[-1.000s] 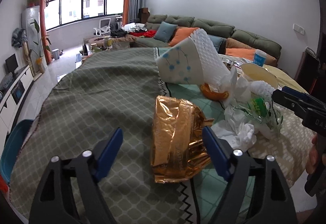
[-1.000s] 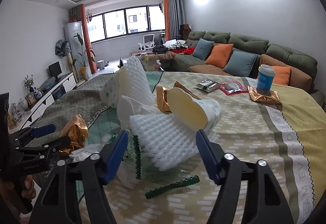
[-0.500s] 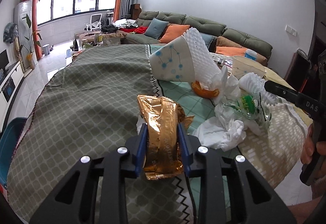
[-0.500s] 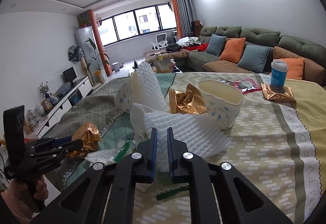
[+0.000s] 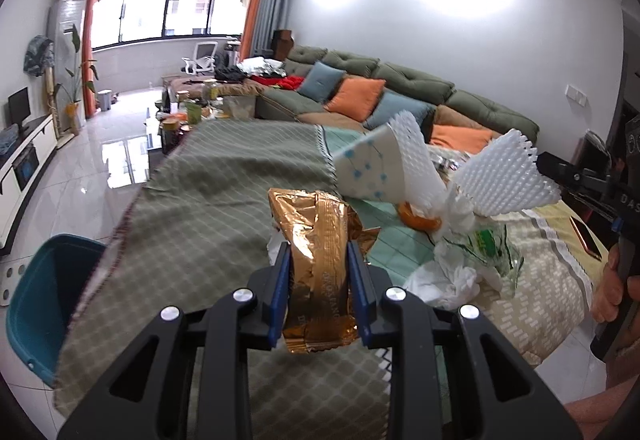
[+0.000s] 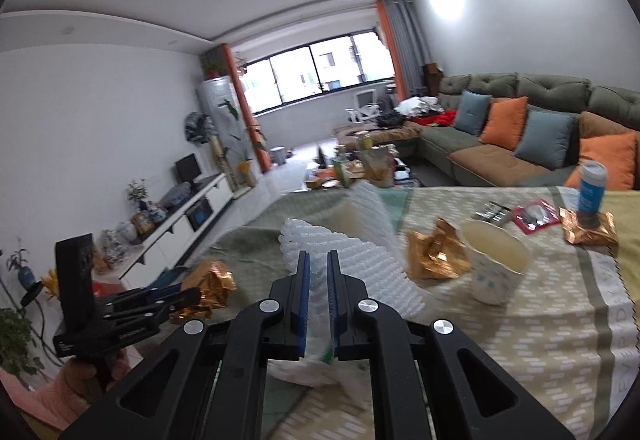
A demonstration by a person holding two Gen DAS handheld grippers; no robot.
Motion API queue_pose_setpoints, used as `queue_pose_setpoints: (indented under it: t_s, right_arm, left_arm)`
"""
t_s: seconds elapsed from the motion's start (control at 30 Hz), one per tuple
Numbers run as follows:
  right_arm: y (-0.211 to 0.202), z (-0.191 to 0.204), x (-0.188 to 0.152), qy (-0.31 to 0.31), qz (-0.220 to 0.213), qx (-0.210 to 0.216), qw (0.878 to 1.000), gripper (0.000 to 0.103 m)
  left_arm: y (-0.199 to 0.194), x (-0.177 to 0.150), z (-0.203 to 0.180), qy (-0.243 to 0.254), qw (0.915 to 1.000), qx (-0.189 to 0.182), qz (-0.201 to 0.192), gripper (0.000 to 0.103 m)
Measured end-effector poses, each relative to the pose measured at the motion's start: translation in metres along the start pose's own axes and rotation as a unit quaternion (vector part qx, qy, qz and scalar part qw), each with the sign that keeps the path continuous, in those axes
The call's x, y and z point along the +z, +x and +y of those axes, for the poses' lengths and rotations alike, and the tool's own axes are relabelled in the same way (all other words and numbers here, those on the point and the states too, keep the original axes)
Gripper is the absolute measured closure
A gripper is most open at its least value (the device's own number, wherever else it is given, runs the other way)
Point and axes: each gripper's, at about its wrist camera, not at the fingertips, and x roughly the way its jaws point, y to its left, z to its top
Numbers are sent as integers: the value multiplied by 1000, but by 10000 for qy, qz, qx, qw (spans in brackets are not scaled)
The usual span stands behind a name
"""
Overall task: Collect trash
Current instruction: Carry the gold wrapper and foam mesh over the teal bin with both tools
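Left wrist: left tool (image 5: 320, 272) clamped on gold wrapper (image 5: 316, 240); right tool (image 6: 318, 280) pinching white foam net (image 6: 352, 264).

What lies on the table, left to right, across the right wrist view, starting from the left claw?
Left claw shut on a gold wrapper → right claw shut on white foam netting → crumpled gold wrapper → paper cup → red packet → blue-labelled cup.
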Motion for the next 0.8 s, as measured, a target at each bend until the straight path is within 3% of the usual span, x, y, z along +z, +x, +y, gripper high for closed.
queue_pose_setpoints:
  t_s: [0.2, 0.4, 0.8]
  right_arm:
    - [24, 38, 9, -209, 110, 893, 9957, 94]
    - [64, 75, 8, -321, 391, 1629, 9853, 94]
    - [136, 152, 15, -515, 854, 2891, 9521, 94]
  left_arm:
    - [-26, 2, 28, -218, 9992, 262, -194, 75]
    - [-51, 1, 65, -462, 9951, 803, -355, 75]
    - [-84, -9, 149, -1099, 9761, 1822, -439, 75]
